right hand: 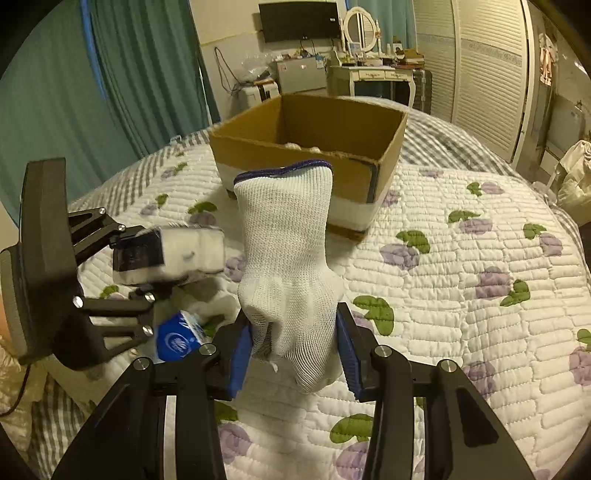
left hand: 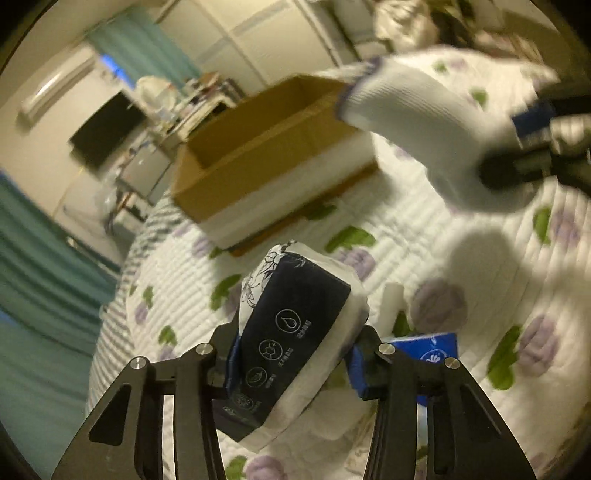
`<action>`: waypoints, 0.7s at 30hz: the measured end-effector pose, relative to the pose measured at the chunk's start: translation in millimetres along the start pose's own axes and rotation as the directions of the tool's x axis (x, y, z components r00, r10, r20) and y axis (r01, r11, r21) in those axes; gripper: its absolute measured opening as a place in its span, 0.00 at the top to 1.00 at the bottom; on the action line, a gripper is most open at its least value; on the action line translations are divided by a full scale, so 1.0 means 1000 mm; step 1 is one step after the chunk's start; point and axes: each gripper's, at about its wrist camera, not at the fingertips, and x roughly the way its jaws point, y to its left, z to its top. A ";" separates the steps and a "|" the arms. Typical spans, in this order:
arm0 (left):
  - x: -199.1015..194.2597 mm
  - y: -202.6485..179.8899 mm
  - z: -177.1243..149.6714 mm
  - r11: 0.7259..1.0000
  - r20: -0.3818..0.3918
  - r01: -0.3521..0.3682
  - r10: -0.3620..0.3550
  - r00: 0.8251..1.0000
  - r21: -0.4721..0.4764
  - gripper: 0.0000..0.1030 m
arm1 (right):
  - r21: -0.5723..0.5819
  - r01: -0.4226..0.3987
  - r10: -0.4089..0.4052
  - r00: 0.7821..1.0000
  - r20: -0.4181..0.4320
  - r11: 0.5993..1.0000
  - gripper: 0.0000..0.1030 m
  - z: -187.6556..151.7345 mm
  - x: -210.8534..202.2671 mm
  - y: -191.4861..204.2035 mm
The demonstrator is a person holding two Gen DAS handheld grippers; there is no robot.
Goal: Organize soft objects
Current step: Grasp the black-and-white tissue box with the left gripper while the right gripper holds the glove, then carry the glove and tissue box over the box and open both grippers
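1. While both tools hang over the quilted bed (right hand: pixel 461 258), the left hand-held gripper (left hand: pixel 291 363) is clenched on a tissue pack (left hand: pixel 295 332), its blue pads pressing the pack's two sides.
2. That tissue pack is white with a dark printed band and is lifted clear of the quilt, tilted; the right wrist view shows it at the left, held out from the black linkage (right hand: pixel 173 251).
3. Clamped in the right hand-held gripper (right hand: pixel 295 350) is a white knit glove (right hand: pixel 288 258), pinched at its finger end between blue pads, with the blue-trimmed cuff standing up toward the box.
4. From the left wrist view the same glove (left hand: pixel 406 110) appears at upper right, blurred, above the quilt.
5. An open cardboard box (right hand: pixel 295 155) sits on the bed beyond both grippers, flaps up; something pale lies inside it, too little showing to identify.
6. A small blue packet (right hand: pixel 177 341) lies on the quilt below the left gripper, near the right gripper's left finger; the left wrist view shows it (left hand: pixel 432 349) just beside the right finger.
7. Teal curtains (right hand: pixel 129 74) hang at the left of the room, and a wall-mounted screen (right hand: pixel 299 20) is above a dresser behind the box.
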 end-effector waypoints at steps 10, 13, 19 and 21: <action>-0.071 0.071 0.045 0.910 0.157 0.059 0.007 0.988 -0.410 0.57 | -0.035 0.018 -0.013 0.991 0.137 0.999 0.59 0.051 -0.054 0.006; -0.076 0.084 0.066 0.886 0.201 0.079 0.016 0.979 -0.458 0.57 | -0.055 0.056 -0.044 0.980 0.194 0.997 0.59 0.083 -0.071 0.006; -0.054 0.119 0.114 0.823 0.284 0.161 0.000 0.959 -0.545 0.57 | -0.065 0.064 -0.045 0.964 0.262 0.996 0.59 0.151 -0.073 -0.004; -0.040 0.126 0.125 0.812 0.293 0.178 -0.008 0.956 -0.556 0.57 | -0.066 0.066 -0.046 0.963 0.267 0.996 0.59 0.170 -0.062 -0.008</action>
